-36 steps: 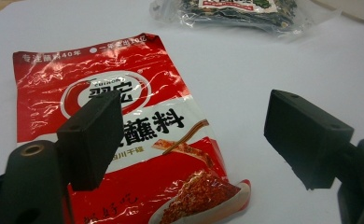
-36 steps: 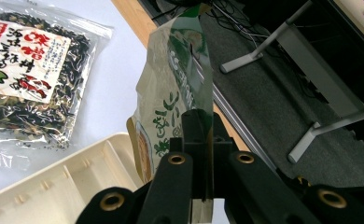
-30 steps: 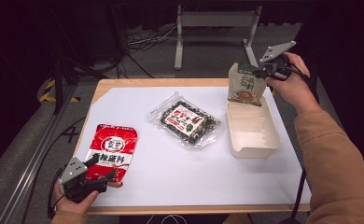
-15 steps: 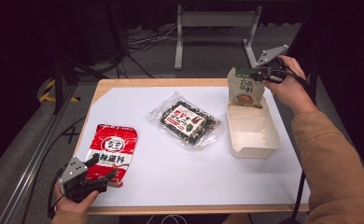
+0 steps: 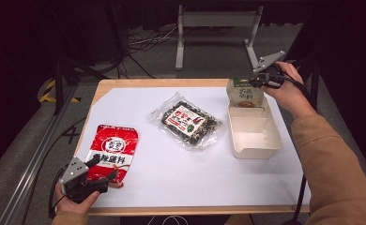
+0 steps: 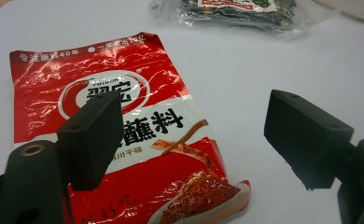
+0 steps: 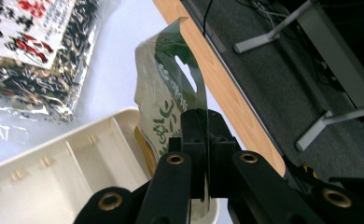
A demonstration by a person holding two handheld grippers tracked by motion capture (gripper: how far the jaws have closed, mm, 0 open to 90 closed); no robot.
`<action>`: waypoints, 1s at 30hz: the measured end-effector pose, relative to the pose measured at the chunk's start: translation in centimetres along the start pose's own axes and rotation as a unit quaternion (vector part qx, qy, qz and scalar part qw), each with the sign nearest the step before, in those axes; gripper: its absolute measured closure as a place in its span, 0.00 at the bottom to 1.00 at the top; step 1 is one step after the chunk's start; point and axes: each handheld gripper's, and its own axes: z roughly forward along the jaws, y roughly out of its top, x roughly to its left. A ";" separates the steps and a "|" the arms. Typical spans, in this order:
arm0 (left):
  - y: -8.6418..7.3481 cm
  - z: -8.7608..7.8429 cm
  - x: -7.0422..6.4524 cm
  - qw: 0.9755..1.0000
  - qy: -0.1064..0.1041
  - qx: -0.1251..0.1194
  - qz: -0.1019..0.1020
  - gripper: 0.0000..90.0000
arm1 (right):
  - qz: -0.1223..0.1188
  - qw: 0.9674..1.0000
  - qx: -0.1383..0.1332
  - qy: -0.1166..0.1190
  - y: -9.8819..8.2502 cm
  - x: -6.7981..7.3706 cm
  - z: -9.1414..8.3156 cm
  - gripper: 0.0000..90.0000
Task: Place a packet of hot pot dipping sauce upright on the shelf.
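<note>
White sheeting is seen covering most of the wooden tabletop (image 5: 139, 86), with bare wood left as a strip along the far and left edges. The right hand-held gripper (image 5: 261, 80) is held at the far right corner, close to the tabletop's far edge, its jaws pinched together on the top edge of the green-and-cream pouch (image 5: 245, 92). The pouch is kept upright, its bottom inside the far end of the cream tray (image 5: 255, 136); whether it rests on the tray floor cannot be told. The tray is placed near the right edge, lengthwise front to back, and its near part is seen bare.

The left hand-held gripper (image 5: 96, 174) is held at the near left corner with jaws spread wide, nothing between them, just above the near end of the red sauce packet (image 5: 112, 151). The clear seaweed bag (image 5: 188, 121) is laid mid-tabletop, between packet and tray, well apart from both. Open white surface is left in front of the bag and tray.

In the right gripper view the pouch's hang-hole and the thin film clamped between the pads (image 7: 194, 130) are shown, plus the ribs inside the tray (image 7: 54, 154). In the left gripper view the red packet's print (image 6: 124, 135) and the gap between the pads (image 6: 94, 135) are shown close up.

Dark floor, loose cables (image 5: 139, 42) and a grey metal stand (image 5: 214, 18) are seen beyond the far edge; a metal rail (image 5: 35, 154) runs along the left.
</note>
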 end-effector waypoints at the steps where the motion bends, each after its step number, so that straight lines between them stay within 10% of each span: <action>1: 0.0 0.0 0.0 1.000 0.000 0.000 0.000 0.23 | 0.005 1.000 -0.001 0.001 -0.2 0.0 0.2 0.98; 15: 0.3 0.4 -0.1 1.000 -0.005 0.001 0.002 0.23 | 0.058 0.997 0.051 -0.004 -2.4 -0.5 0.8 0.98; 30: 0.4 0.5 -0.1 1.000 -0.008 0.001 0.003 0.22 | 0.079 0.997 0.020 -0.009 -2.3 -0.4 0.1 0.79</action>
